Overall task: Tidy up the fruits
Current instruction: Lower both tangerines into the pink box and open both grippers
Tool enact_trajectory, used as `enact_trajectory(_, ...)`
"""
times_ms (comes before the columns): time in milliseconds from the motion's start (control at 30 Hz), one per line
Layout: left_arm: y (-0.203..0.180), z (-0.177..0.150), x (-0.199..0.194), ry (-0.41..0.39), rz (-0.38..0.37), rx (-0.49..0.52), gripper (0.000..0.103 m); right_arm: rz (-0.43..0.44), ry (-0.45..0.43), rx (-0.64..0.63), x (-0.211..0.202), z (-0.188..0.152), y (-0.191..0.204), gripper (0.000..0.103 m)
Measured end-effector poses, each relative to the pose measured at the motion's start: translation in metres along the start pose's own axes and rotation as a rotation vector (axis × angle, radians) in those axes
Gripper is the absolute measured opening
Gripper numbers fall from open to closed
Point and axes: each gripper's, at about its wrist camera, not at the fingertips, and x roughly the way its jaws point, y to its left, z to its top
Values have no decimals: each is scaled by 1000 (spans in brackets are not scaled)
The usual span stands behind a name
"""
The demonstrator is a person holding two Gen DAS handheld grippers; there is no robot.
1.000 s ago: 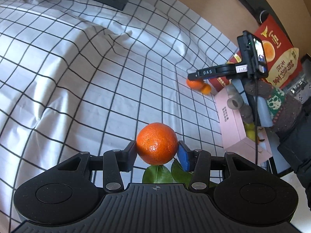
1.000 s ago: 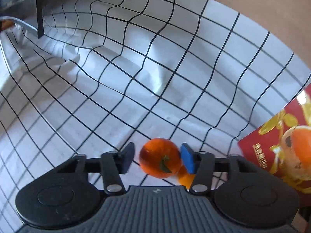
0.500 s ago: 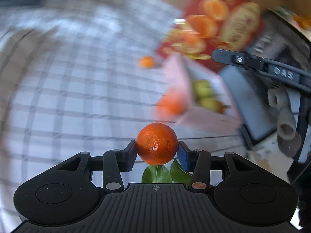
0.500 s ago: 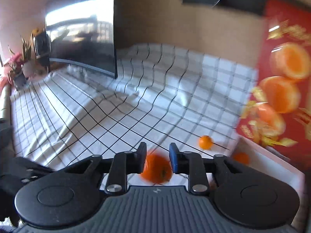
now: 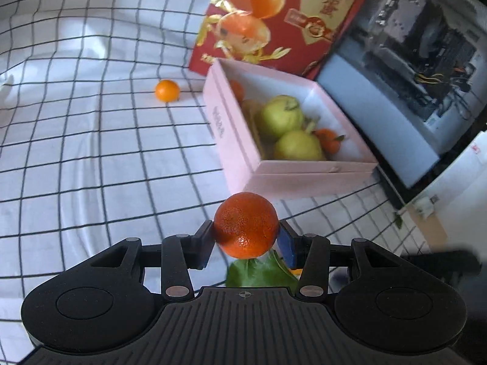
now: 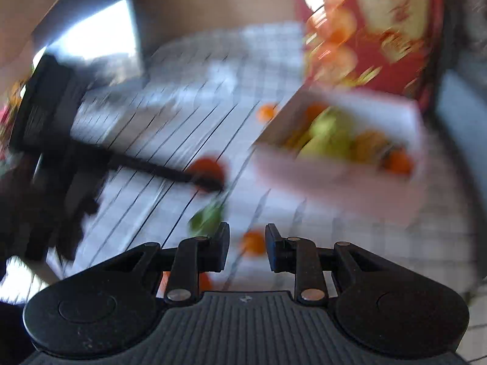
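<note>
Orange mandarin (image 5: 246, 224) clamped in our left gripper (image 5: 246, 240), right gripper (image 6: 247, 248) parted and empty, we lower it gently into the pink box (image 5: 231, 140).

White cloth w/ black grid (image 5: 91, 152) covers the surface. Red printed carton (image 5: 283, 15) stands upright at back, orange pics on it. Dark electronics unit (image 5: 426, 60) to the right, behind glass. Monitor (image 6: 100, 39) blurred in right-wrist view.

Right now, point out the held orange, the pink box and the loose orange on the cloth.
held orange (image 5: 246, 224), left wrist view, middle of its peel between the fingers.
pink box (image 5: 226, 127), left wrist view, outer side wall.
loose orange (image 5: 167, 90), left wrist view, centre of the fruit.
</note>
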Motion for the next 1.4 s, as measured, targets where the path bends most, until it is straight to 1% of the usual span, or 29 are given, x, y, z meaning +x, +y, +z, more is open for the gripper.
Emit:
enact_trajectory(100, 8, 1, -11, -22, -27, -33, 50, 50, 46, -113, 19, -19, 29, 25)
enact_trajectory(167, 14, 1, -16, -36, -28, -56, 50, 74, 81, -128, 26, -22, 35, 25)
enact_trajectory(233, 19, 3, -20, -56, -30, -77, 50, 85, 84, -115, 28, -18, 33, 25)
enact_trajectory(300, 24, 4, -25, -80, -31, -106, 50, 97, 60, -81, 21, -9, 21, 26)
enact_trajectory(367, 33, 7, -30, -105, -29, -156, 50, 160, 63, -18, 18, 0, 3, 27)
enact_trajectory(400, 36, 8, -30, -111, -30, -181, 50, 180, 80, -5, 20, 3, -4, 27)
enact_trajectory(467, 42, 10, -32, -113, -38, -217, 50, 196, 131, -19, 23, 5, -10, 27)
enact_trajectory(533, 44, 10, -33, -109, -29, -220, 50, 202, 176, -54, 24, 4, -9, 28)
enact_trajectory(567, 44, 10, -33, -108, -21, -216, 50, 210, 187, -66, 22, 3, -7, 35)
enact_trajectory(600, 44, 10, -33, -110, -14, -212, 50, 224, 196, -69, 21, 2, -4, 46)
enact_trajectory(633, 45, 9, -33, -114, -3, -211, 50, 235, 193, -69, 20, 0, 0, 51)
enact_trajectory(667, 46, 8, -33, -118, 12, -214, 50, 245, 184, -72, 21, 0, 4, 58)
enact_trajectory(767, 53, 2, -36, -126, 54, -243, 50, 296, 150, -85, 24, 4, 14, 60)
enact_trajectory(833, 61, -7, -40, -123, 73, -276, 50, 353, 148, -107, 33, 7, 25, 60)
enact_trajectory(967, 73, -23, -49, -112, 104, -316, 50, 470, 219, -210, 50, 2, 55, 60)
enact_trajectory(1033, 77, -28, -56, -122, 110, -333, 50, 458, 234, -260, 56, -2, 68, 59)
enact_trajectory(1100, 80, -31, -62, -135, 114, -345, 50, 417, 254, -295, 64, -4, 74, 51)
enact_trajectory(1167, 81, -34, -68, -146, 115, -346, 50, 392, 254, -314, 66, -6, 77, 50)
enact_trajectory(1233, 78, -34, -71, -146, 111, -338, 50, 380, 254, -314, 65, -6, 77, 50)
enact_trajectory(1300, 72, -34, -73, -129, 97, -312, 50, 352, 249, -299, 63, -8, 75, 49)
enact_trajectory(1400, 52, -32, -71, -88, 39, -245, 50, 299, 233, -255, 55, -9, 65, 49)
